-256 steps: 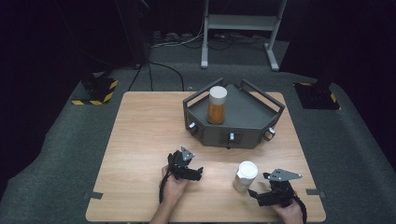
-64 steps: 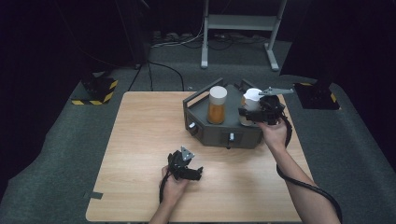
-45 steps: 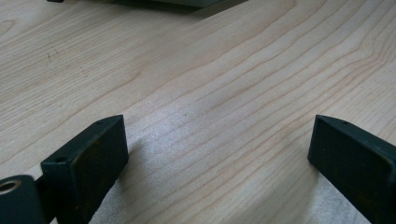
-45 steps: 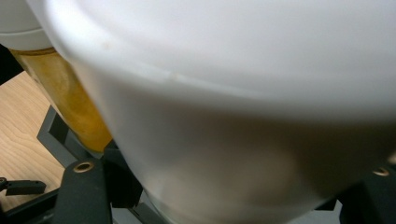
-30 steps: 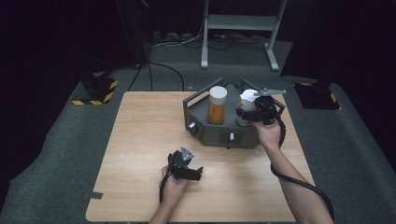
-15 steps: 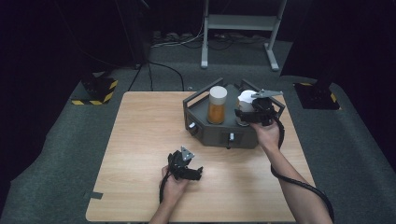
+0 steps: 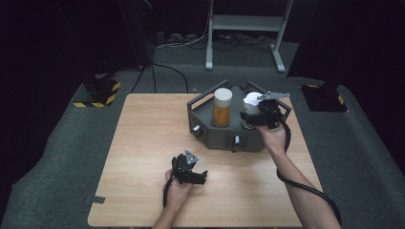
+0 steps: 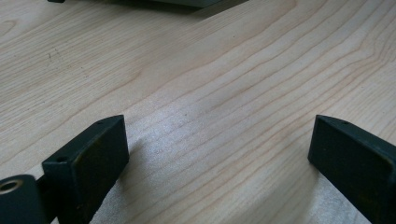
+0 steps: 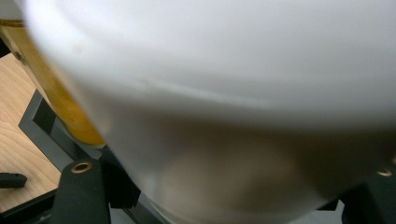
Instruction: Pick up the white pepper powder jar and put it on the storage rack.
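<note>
A white cup (image 7: 251,100) is held over the right side of a dark grey holder (image 7: 215,139), with my right gripper (image 7: 252,114) shut on it. In the right gripper view the white cup (image 9: 233,88) sits close between the jaws. Whether its base touches the holder is hidden. A white-lidded jar of orange contents (image 7: 222,108) stands upright in the holder's middle, just left of the cup; the jar (image 9: 70,107) also edges the right gripper view. My left gripper (image 7: 202,177) rests open on the wooden table (image 7: 143,138), and its fingers (image 8: 93,151) hold nothing.
The holder has raised bar handles at its left (image 7: 206,98) and right (image 7: 285,106) sides. Bare wood lies left of and in front of the holder. Beyond the table are grey carpet, cables and a metal stand (image 7: 243,21).
My right gripper took the white cup from the table's front right up to the holder. In the last second it has edged left and lower beside the jar. The left gripper stayed put.
</note>
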Motion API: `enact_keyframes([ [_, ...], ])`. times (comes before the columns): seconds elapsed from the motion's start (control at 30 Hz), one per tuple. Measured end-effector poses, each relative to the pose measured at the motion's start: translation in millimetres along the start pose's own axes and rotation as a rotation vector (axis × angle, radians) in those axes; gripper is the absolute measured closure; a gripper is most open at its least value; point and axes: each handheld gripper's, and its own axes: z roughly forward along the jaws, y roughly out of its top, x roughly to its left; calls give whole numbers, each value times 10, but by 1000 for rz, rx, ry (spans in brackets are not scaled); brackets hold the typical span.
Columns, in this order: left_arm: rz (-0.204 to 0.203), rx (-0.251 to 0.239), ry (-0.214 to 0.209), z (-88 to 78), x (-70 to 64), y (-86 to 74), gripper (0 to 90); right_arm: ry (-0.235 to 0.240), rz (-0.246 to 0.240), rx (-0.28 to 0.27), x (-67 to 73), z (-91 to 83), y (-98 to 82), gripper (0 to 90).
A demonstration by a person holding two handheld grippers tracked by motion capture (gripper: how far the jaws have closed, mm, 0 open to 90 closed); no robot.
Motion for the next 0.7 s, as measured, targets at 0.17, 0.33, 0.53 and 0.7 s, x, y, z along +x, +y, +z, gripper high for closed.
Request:
enact_keyframes([
  [0.17, 0, 0, 0, 0, 0, 0, 51, -1, 17, -13, -3, -5, -27, 220],
  [0.33, 2, 0, -1, -1, 1, 0, 54, -2, 28, -32, -16, -32, -55, 132],
  [0.53, 2, 0, -1, -1, 1, -1, 55, 7, 31, -40, -60, -76, -95, 79],
  [0.7, 2, 0, -1, -1, 1, -1, 55, 17, 30, -45, -86, -110, -130, 58],
])
